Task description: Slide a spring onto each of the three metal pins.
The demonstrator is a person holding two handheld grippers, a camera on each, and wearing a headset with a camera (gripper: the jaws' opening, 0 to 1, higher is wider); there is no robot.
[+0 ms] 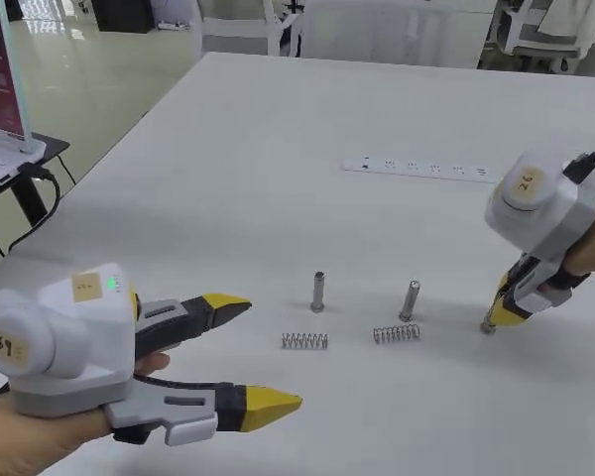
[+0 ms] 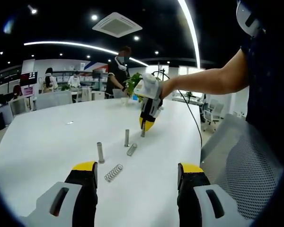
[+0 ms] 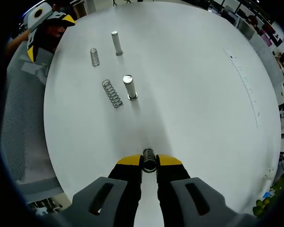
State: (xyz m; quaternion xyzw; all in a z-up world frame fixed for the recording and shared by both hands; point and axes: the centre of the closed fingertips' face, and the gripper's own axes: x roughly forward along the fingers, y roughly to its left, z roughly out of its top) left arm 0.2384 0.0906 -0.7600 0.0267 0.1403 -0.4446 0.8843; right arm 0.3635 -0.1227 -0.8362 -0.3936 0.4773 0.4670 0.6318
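Right gripper view had our right claw (image 3: 149, 161) pinched shut on one spring (image 3: 149, 164), tips down at the white table (image 1: 278, 178). Our left claw (image 1: 273, 351) hung wide open, empty. Further out we counted two upright pins, left pin (image 1: 318, 292) and right pin (image 1: 410, 299), each with a loose spring beside it, left spring (image 1: 304, 340) and right spring (image 1: 397, 333): three springs total. Beyond lay a power strip (image 1: 421, 169), office chairs (image 1: 545, 30) behind.

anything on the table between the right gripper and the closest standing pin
Nothing: in the right gripper view bare table runs from the right gripper to that pin; a loose spring lies beside the pin.
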